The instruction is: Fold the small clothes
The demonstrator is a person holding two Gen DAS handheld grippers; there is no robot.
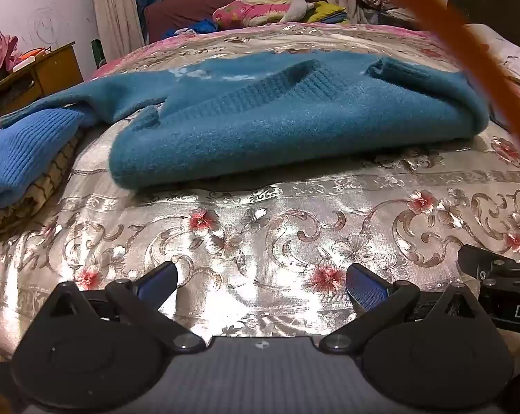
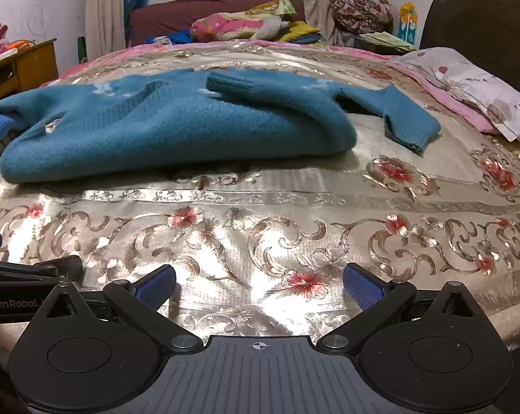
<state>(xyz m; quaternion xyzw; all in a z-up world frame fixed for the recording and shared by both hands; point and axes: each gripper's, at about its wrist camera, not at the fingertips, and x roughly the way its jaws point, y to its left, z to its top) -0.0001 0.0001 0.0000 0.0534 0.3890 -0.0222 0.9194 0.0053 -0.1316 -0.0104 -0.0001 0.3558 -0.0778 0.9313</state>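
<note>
1. While both tools hang over the near edge of the bed (image 2: 260, 227), the teal sweater (image 2: 163, 131) lies farther up the patterned cover, well apart from either gripper.
2. Left gripper (image 1: 260, 283): jaws spread wide, nothing between them. In the left wrist view the sweater body lies at 12 o'clock.
3. Right gripper (image 2: 260, 284): jaws spread wide, nothing between them. In the right wrist view the sweater body lies at about 11 o'clock, and the free sleeve (image 2: 408, 126) at about 1 o'clock.
4. Long axis: the garment runs crosswise, from 9 o'clock to 3 o'clock, with its thick folded edge facing the grippers.
5. Nearer hand: the right gripper is judged nearer to the free sleeve; the left gripper is nearer to the body's left end, where a brighter blue knit (image 1: 28, 158) lies beside it.
6. Whether that blue knit touches the sweater or merely overlaps it in view cannot be told with certainty.
7. The coming move probably turns on reaching forward to the sleeve and carrying it across the body toward 9 o'clock.
</note>
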